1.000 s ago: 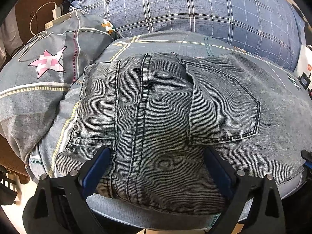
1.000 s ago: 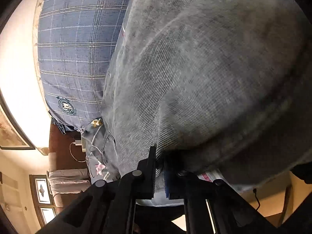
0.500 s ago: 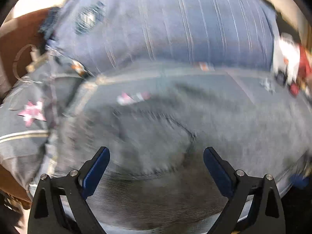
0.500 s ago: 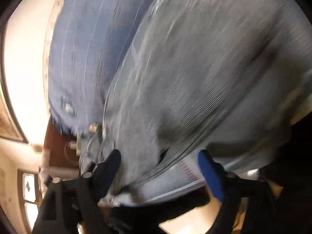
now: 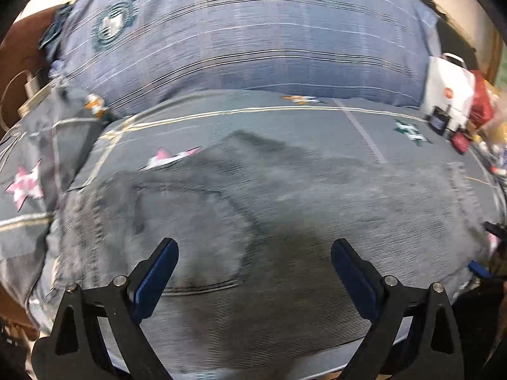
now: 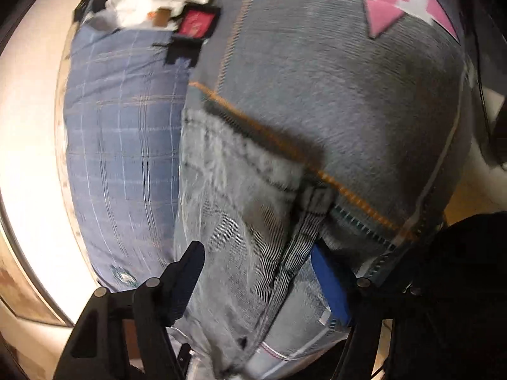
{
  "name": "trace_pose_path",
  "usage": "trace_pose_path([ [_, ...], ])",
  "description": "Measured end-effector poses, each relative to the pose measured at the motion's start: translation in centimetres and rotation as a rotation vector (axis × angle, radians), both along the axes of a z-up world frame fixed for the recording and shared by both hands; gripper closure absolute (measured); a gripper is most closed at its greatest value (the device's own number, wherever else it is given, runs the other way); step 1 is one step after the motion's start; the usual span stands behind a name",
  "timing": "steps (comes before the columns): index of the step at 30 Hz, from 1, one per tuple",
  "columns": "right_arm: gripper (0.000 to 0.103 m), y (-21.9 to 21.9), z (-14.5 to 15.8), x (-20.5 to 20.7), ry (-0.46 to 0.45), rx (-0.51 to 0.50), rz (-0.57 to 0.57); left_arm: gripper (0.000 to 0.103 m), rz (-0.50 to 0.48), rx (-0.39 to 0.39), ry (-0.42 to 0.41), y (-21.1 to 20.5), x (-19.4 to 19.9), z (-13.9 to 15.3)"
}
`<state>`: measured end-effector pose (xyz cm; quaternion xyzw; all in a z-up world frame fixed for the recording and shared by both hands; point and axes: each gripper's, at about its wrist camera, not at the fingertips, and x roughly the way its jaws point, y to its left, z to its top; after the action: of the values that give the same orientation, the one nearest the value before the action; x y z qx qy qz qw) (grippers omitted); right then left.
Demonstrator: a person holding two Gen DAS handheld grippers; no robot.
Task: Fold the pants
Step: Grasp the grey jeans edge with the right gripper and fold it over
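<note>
Grey denim pants, lying folded on the star-print bedspread for flattening; left gripper wide above the pocket, right gripper wide, straddling the cloth edge, gripping nothing.

Both wrist views close over jeans, bedding

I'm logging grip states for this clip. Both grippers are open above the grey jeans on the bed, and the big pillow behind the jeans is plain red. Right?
Not quite: the pillow is blue plaid, not plain red, as the left wrist view shows. The rest holds: the left gripper and right gripper are both open, over the grey jeans on the bed.
</note>
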<state>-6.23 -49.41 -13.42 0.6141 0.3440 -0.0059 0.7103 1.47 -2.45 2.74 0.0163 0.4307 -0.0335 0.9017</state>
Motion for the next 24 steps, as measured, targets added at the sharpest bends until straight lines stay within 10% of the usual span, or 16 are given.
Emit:
trace_pose_path([
  [8, 0.032, -0.7, 0.8, 1.3, 0.030, -0.052, -0.017, 0.005, -0.118, 0.022, 0.039, -7.3, 2.1, -1.6],
  [11, 0.051, -0.1, 1.2, 2.3, 0.065, -0.096, 0.001, 0.005, -0.175, 0.201, 0.164, -10.3, 3.2, -5.2],
  [14, 0.068, -0.3, 0.9, 2.5, 0.083, -0.111, 0.014, 0.005, -0.185, 0.259, 0.109, -11.0, 2.8, -4.5],
  [19, 0.071, -0.4, 1.7, 2.5, 0.098, -0.178, 0.058, 0.005, -0.163, 0.137, 0.014, -10.7, 2.6, -1.0],
  [24, 0.070, -0.7, 1.2, 2.9, 0.116, -0.164, 0.050, 0.004, -0.193, 0.196, 0.146, -11.7, 3.9, -5.7],
])
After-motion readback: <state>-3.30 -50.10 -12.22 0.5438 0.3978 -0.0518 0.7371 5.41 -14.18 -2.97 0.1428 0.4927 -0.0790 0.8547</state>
